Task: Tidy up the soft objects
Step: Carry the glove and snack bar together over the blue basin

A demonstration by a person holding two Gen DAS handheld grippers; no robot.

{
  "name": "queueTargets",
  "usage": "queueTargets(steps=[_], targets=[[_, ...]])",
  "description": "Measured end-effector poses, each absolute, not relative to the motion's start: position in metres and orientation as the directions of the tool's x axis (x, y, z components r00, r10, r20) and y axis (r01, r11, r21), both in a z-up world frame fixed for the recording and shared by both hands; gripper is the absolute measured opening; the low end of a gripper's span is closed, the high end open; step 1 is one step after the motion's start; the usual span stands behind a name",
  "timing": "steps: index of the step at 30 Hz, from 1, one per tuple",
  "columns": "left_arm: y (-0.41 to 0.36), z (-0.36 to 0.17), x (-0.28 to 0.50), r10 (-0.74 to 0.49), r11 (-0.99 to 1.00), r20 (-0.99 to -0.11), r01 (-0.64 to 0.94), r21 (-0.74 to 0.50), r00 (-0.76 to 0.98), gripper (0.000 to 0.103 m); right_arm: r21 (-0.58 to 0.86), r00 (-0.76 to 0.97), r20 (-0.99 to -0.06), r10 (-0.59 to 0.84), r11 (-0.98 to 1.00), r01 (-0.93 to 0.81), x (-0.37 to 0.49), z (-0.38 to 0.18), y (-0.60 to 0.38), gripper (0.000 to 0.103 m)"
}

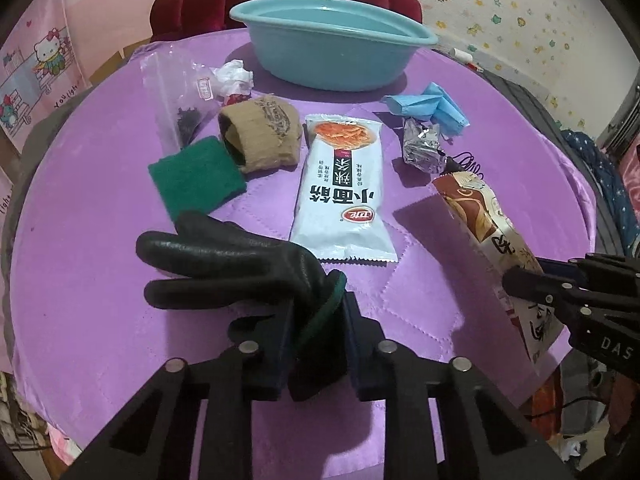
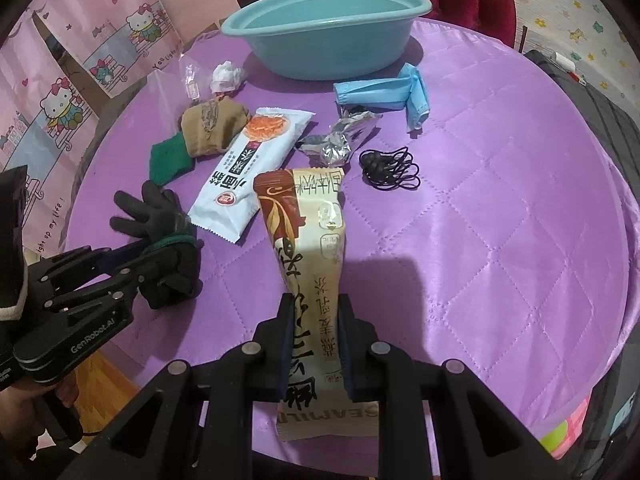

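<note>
- The left gripper (image 1: 316,344) pinches the cuff of a black glove (image 1: 224,264) between its fingers, near left on the purple bench (image 1: 100,240).
- The right gripper (image 2: 314,344) pinches a brown-and-cream snack packet (image 2: 308,248), lifted at the near middle.
- Only the right wrist view shows the tangle of black hair ties (image 2: 390,170) fully; the left one crops it.
- The clear bag's contents (image 1: 188,120) are hard to make out.
- The teal basin (image 1: 328,52) sits far, its inside hidden.

Both grippers are matte black linkages with round silver pins at the joints and dark blue pads on the 2 fingers. The left gripper (image 2: 160,256) carries white "GenRobot.AI" lettering on its body; the right gripper (image 1: 520,280) shows "DAS" in white
</note>
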State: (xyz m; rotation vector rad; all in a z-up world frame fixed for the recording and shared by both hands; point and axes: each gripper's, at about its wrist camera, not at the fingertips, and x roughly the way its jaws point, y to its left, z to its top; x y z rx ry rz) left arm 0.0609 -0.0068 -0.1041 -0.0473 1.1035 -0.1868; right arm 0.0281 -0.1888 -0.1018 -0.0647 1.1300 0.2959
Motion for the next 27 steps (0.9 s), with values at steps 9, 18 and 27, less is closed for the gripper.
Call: queueTargets(steps=[9,18,27], targets=[[0.006,-0.086,0.046,-0.183,0.982,-0.878,0.129,-0.140,0.442,0.017,0.102,0.396,-0.895,0.206,0.959,-0.266,0.027,-0.093,-0.187,0.020],[0.013,-0.062,0.041,-0.215,0.975,-0.872,0.144,-0.167,0.439,0.017,0.096,0.415,-0.888,0.198,0.963,-0.253,0.028,-0.073,-0.184,0.020],[0.011,-0.040,0.050,-0.230,0.970,-0.853,0.183,-0.160,0.469,0.017,0.097,0.437,-0.878,0.196,0.966,-0.239,0.037,-0.057,-0.181,0.020]])
